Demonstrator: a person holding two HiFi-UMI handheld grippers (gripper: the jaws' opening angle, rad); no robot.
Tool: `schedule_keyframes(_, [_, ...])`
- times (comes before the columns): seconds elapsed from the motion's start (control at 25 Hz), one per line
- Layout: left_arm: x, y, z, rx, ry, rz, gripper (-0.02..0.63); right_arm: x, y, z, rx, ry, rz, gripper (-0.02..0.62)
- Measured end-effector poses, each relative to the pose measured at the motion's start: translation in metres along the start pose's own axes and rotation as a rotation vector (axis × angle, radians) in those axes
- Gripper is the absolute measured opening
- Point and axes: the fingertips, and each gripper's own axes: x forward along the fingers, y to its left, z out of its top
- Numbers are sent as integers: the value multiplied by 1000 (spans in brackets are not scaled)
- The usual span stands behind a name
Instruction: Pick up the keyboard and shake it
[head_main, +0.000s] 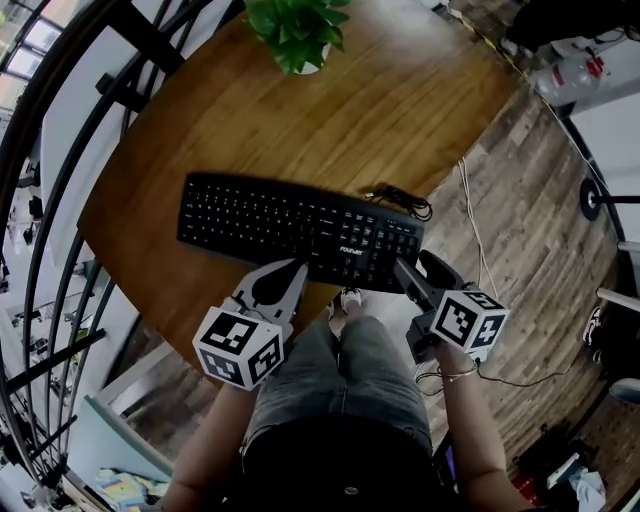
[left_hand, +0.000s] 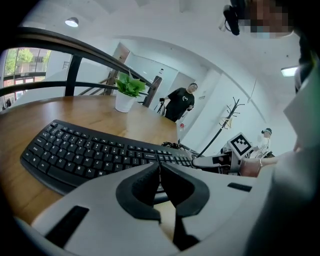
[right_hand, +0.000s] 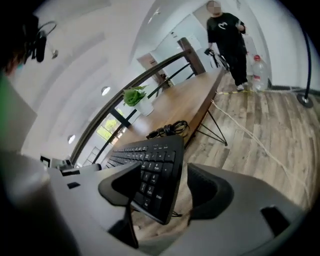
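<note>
Low in the centre of the head view, the person wears grey denim trousers, with a thin bracelet at the wrist on the lower right. The left gripper and right gripper have pale grey shells with black jaw pads. Each carries a white cube printed with black square markers.

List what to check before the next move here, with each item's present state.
1. Right tool placed round the keyboard: ok, jaws apart with the keyboard's right end between them, pads not pressing.
2. Left tool ready to grip: not ok, jaws together at the keyboard's near edge, nothing between them.
3. Keyboard resting on the table: ok.
4. Cable free to follow a lift: cannot tell, it lies coiled behind the keyboard.
5. Potted plant clear of the keyboard: ok, it stands apart at the table's far edge.
</note>
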Motion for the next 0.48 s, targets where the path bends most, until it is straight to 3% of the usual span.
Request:
schedule_keyframes(0.12, [-1, 0, -3, -36, -9, 2, 21, 4, -2, -3, 113, -18, 75, 267])
schedule_keyframes(0.28, [-1, 0, -6, -90, -27, -1, 21, 14, -2, -8, 173, -6, 159, 270])
schedule_keyframes(0.48, [2, -3, -13, -73, -6, 7, 21, 25, 1, -16, 201, 23, 227, 270])
